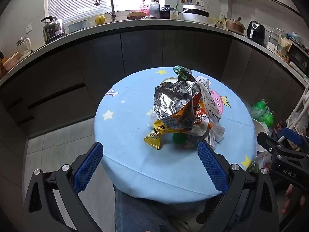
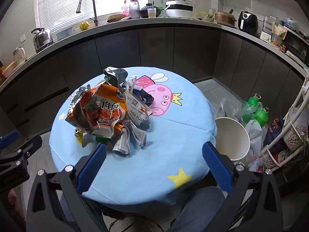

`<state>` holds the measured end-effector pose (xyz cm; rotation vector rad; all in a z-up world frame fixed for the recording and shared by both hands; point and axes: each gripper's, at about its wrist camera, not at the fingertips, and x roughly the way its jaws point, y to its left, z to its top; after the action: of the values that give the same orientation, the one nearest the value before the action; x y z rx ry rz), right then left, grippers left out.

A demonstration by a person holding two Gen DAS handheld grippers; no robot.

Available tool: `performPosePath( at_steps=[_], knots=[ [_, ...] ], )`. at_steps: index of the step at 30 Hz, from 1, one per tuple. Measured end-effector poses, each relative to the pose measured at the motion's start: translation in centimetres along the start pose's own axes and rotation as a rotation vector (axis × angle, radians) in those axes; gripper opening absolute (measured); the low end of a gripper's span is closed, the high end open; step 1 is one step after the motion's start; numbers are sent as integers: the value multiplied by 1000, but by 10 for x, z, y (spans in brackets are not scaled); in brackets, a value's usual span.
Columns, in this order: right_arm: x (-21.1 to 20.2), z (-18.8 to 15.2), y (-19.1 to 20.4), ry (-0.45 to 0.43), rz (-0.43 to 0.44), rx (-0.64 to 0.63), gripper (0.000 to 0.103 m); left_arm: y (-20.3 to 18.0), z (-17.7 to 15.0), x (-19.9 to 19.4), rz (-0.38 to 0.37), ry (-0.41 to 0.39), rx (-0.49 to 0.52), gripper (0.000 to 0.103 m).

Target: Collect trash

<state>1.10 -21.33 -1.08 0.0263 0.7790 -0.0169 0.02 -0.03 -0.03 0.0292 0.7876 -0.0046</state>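
A heap of crumpled trash [image 1: 183, 108] lies on a round table with a light blue cartoon cloth [image 1: 125, 135]. It holds a silver foil bag, an orange noodle wrapper [image 2: 104, 112], a yellow packet [image 1: 154, 135], white paper slips [image 2: 135, 106] and a green cap [image 1: 178, 138]. My left gripper [image 1: 150, 147] is open and empty, over the near table edge in front of the heap. My right gripper [image 2: 154, 147] is open and empty, over the near part of the table [image 2: 173, 154], with the heap just beyond its left finger.
A white paper bucket [image 2: 231, 137] stands beside the table on the right, with green bottles [image 2: 258, 108] and plastic bags on the floor behind it. A white rack [image 2: 295, 127] is at far right. Dark cabinets and a cluttered counter [image 1: 154, 25] run behind.
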Motion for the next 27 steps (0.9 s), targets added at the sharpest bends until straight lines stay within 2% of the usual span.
performPosePath(
  at_steps=[27],
  knots=[
    [-3, 3, -1, -9, -7, 2, 100, 3, 1, -1, -8, 0, -18, 94]
  ],
)
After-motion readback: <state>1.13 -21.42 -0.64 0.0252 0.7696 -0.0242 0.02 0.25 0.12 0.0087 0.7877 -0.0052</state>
